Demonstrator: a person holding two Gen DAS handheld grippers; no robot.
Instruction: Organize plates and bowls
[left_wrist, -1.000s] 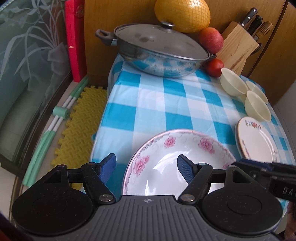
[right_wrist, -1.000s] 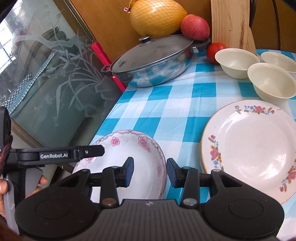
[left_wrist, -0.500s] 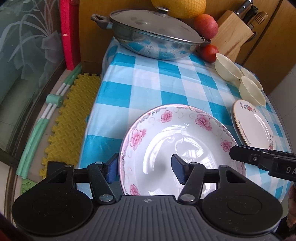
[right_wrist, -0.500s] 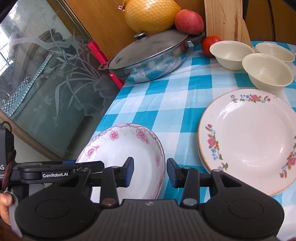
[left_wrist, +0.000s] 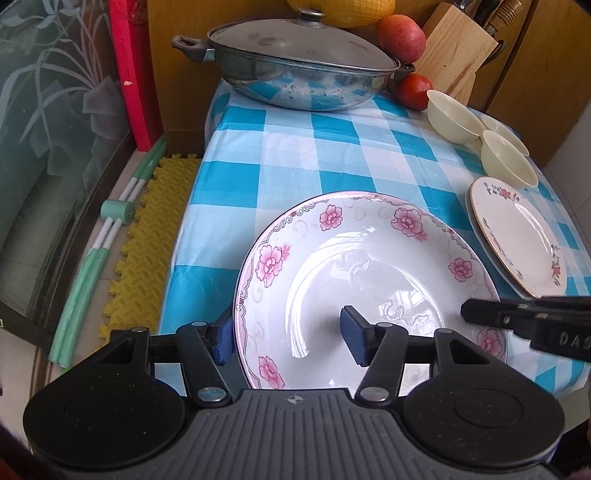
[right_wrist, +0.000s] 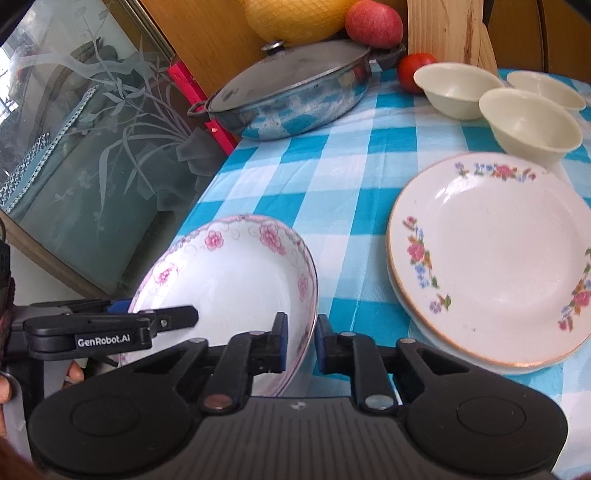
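My right gripper (right_wrist: 300, 343) has just closed and now clamps the near right rim of the pink-flowered plate (right_wrist: 236, 280). My left gripper (left_wrist: 291, 339) straddles its left rim, jaws apart, pads not visibly pressing. The plate sits at the checked tablecloth's (left_wrist: 332, 155) near left corner, beside the stacked floral plates (right_wrist: 495, 258).
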